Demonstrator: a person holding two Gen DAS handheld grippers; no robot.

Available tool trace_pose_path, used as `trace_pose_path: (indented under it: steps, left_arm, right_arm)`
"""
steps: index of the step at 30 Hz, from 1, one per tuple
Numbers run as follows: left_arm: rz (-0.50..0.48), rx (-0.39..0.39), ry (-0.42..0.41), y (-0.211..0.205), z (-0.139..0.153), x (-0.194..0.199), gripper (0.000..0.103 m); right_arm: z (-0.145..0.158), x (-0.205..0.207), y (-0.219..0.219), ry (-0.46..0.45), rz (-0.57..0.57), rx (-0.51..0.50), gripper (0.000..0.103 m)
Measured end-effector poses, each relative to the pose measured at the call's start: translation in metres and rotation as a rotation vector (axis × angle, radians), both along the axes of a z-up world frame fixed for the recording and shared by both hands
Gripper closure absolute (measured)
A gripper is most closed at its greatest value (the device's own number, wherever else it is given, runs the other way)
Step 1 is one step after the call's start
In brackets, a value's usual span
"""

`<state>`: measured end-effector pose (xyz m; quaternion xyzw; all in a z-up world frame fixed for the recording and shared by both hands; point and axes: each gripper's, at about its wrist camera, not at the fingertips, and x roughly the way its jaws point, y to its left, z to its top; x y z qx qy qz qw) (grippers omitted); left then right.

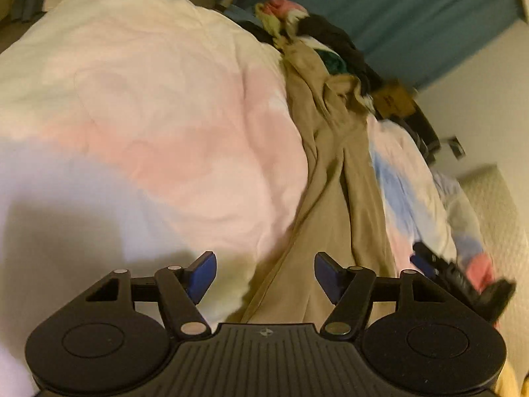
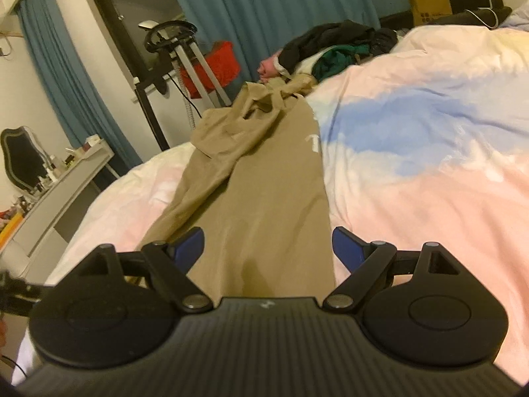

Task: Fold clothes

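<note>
1. both claws stood apart and held nothing: our left claw (image 1: pixel 265 276) hung over the near end of the tan trousers (image 1: pixel 334 178), our right claw (image 2: pixel 267 248) over the same garment's leg (image 2: pixel 264 205).
2. we judged they were spread so as to take the cloth at two points.
3. trousers lay lengthwise on the bed's pastel duvet (image 2: pixel 429 165), one leg flat, the other twisted and bunched toward the far end.
4. that far end touched a heap of other clothes (image 2: pixel 337 43), so room there was tight.
5. duvet on either side lay bare, giving space to spread and fold; the bed edge ran near the left side in the right wrist view.
</note>
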<state>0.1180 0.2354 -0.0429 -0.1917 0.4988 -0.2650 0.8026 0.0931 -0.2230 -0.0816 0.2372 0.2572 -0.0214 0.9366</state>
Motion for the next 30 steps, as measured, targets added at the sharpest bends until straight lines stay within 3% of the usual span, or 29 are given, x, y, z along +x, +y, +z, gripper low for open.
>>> trace_pose_path:
  steps: [2,6,8,9,12,19,24,28,30]
  left_arm:
    - [-0.038,0.006,0.027,0.002,-0.006,-0.001,0.041]
    - [-0.125,0.116,0.087,-0.009,-0.016,-0.003,0.055]
    - [-0.189,0.209,0.118,-0.021,-0.018,-0.007,0.072]
    - [-0.217,0.242,0.100,-0.026,-0.014,-0.010,0.085]
    - [-0.346,0.276,-0.029,-0.042,0.013,-0.028,0.098]
    - [-0.501,0.504,-0.371,-0.100,0.083,-0.105,0.098]
    - [-0.529,0.561,-0.556,-0.166,0.094,-0.158,0.098]
    - [-0.518,0.549,-0.601,-0.189,0.084,-0.177,0.099]
    - [-0.514,0.553,-0.598,-0.193,0.076,-0.179,0.099]
  right_arm:
    - [-0.003,-0.004,-0.002,0.022,-0.018,0.015,0.017]
    - [-0.007,-0.009,-0.009,0.048,-0.051,0.080,0.017]
    - [-0.007,-0.011,-0.010,0.053,-0.064,0.087,0.017]
    - [-0.007,-0.012,-0.010,0.055,-0.069,0.083,0.017]
    - [-0.007,-0.013,-0.008,0.063,-0.068,0.066,0.017]
    - [-0.013,-0.010,-0.013,0.078,-0.058,0.085,0.017]
    - [-0.015,-0.007,-0.013,0.068,-0.042,0.123,0.017]
    - [-0.013,0.005,-0.018,0.005,0.052,0.262,0.018]
    - [-0.017,0.026,-0.019,0.007,0.120,0.373,0.027]
